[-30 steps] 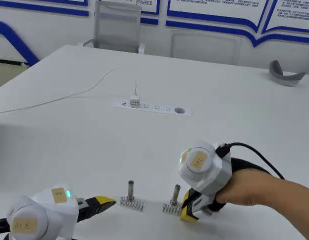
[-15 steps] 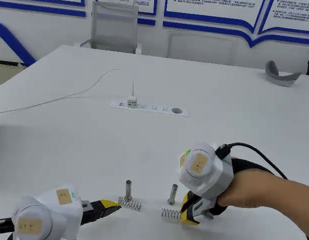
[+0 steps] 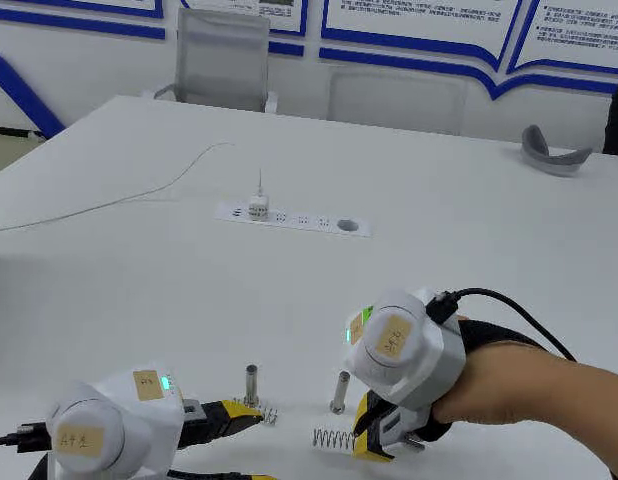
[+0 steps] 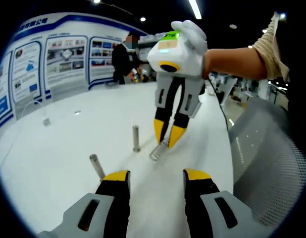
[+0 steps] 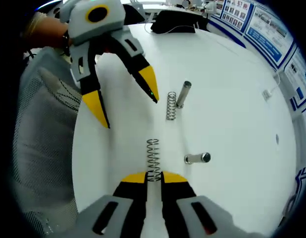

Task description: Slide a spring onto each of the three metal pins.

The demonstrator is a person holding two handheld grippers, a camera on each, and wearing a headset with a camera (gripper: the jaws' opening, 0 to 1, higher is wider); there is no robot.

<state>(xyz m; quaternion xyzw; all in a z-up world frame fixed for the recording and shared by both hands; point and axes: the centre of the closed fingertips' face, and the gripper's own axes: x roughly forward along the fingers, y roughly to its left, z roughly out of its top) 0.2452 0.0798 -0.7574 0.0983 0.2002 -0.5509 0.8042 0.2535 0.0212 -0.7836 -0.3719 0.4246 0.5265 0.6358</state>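
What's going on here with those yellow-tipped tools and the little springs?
A person works two hand-held grippers at a white table. The right gripper is shut on one end of a small coiled metal spring, close to an upright metal pin. The left gripper, jaws open, is near a second spring beside another pin. Neither pin carries a spring yet.

bright, even overhead light | soft shadows | fisheye edges warped, perhaps slightly blurred

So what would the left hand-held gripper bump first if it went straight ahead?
Probably the spring that the right hand-held gripper pinches, dead ahead between the open jaws; depth is unclear.
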